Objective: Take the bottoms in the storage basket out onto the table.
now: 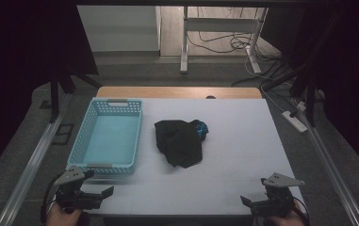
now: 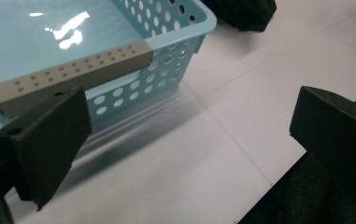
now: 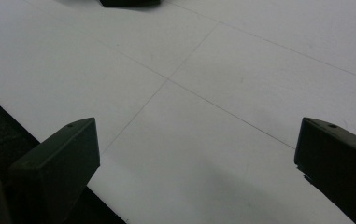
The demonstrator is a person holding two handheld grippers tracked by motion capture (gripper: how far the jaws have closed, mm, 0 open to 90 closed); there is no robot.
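A crumpled black cloth point(image 1: 179, 141) lies at the middle of the white table point(image 1: 248, 141), with a small blue item point(image 1: 202, 127) peeking out at its far right edge. A light blue perforated basket point(image 1: 80, 134) stands empty to the cloth's left. My left gripper point(image 1: 99, 182) hovers open at the near left corner, just in front of the basket. In the left gripper view its jaws frame the basket's near corner point(image 2: 175, 51) and beige handle point(image 2: 73, 70). My right gripper point(image 1: 255, 190) is open at the near right edge, over bare table point(image 3: 213, 70), holding nothing.
A wooden strip point(image 1: 177, 92) borders the table's far edge. Metal rails point(image 1: 31, 165) run along both sides on the floor. A power strip point(image 1: 295, 121) and cables lie on the floor at the right, with desk legs point(image 1: 184, 42) beyond.
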